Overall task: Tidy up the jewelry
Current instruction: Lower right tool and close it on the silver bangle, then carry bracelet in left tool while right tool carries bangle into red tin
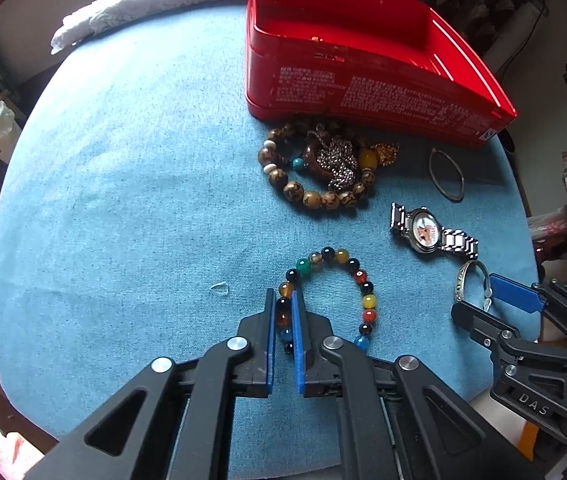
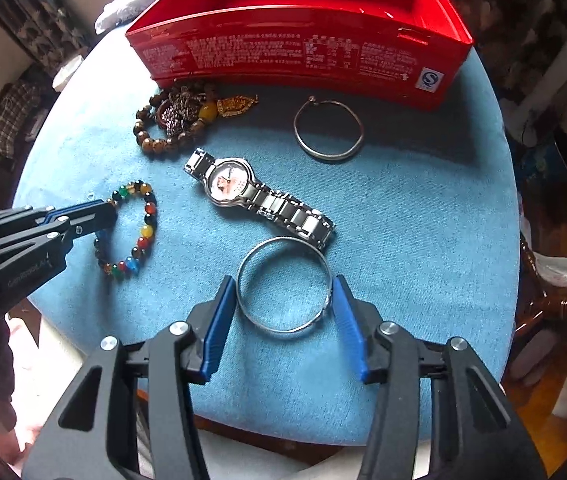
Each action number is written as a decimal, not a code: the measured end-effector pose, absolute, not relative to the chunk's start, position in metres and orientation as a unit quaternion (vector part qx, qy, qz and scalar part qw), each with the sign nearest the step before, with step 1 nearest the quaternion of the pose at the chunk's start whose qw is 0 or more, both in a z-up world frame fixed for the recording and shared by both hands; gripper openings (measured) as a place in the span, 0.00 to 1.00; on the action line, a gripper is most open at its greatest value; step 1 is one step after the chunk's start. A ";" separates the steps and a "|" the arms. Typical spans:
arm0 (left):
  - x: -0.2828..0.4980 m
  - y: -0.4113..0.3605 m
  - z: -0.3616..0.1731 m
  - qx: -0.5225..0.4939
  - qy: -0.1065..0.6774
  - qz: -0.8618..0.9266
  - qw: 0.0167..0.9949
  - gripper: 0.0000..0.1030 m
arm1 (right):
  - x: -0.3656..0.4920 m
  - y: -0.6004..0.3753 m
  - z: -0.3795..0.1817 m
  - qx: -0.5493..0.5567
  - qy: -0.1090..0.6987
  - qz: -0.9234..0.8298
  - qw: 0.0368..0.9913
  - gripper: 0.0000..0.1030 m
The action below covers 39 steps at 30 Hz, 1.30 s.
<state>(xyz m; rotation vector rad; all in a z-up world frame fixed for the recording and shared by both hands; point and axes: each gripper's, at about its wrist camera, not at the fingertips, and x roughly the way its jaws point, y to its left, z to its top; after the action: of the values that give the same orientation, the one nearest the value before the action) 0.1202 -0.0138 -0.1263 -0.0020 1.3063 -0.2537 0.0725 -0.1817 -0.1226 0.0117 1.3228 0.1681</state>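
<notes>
Our left claw point(image 1: 283, 312) is clamped on the near-left beads of the colourful bracelet point(image 1: 367, 300). Our right claw point(image 2: 279, 308) grips the silver bangle point(image 2: 283, 286) across its width. The empty red tin point(image 2: 299, 60) waits straight ahead, beyond the watch point(image 2: 255, 196).

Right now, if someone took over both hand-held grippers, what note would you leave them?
Left hand-held gripper: shut on the colourful bead bracelet, which lies on the blue cloth.
Right hand-held gripper: its pads are on either side of the silver bangle, which lies flat on the cloth.
Outside the red tin: watch, thin bangle, brown bead pile.
Done: nothing visible in the tin yet.
Left: move every piece into the tin.
</notes>
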 end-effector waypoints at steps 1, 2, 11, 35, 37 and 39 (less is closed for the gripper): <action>0.119 -0.013 -0.124 -0.004 0.603 -0.122 0.788 0.07 | 0.071 -0.185 -0.120 0.008 0.612 0.077 0.787 0.46; 0.118 -0.013 -0.120 -0.006 0.599 -0.127 0.791 0.07 | 0.070 -0.186 -0.117 0.008 0.610 0.076 0.788 0.46; 0.115 -0.008 -0.079 -0.038 0.569 -0.158 0.806 0.07 | 0.068 -0.206 -0.086 0.011 0.587 0.070 0.807 0.46; 0.145 -0.011 -0.009 -0.065 0.497 -0.192 0.844 0.07 | 0.113 -0.202 -0.031 -0.001 0.541 0.099 0.835 0.46; 0.152 -0.014 -0.004 -0.065 0.489 -0.195 0.848 0.07 | 0.120 -0.204 -0.025 -0.006 0.534 0.097 0.840 0.46; 0.161 -0.017 0.001 -0.070 0.485 -0.202 0.848 0.07 | 0.127 -0.205 -0.019 -0.009 0.528 0.095 0.844 0.46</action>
<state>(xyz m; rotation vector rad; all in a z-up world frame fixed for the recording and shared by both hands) 0.1613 -0.0166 0.0012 -0.1467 1.0222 -0.4249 0.1271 -0.2053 -0.0195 -0.0197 1.1153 0.2010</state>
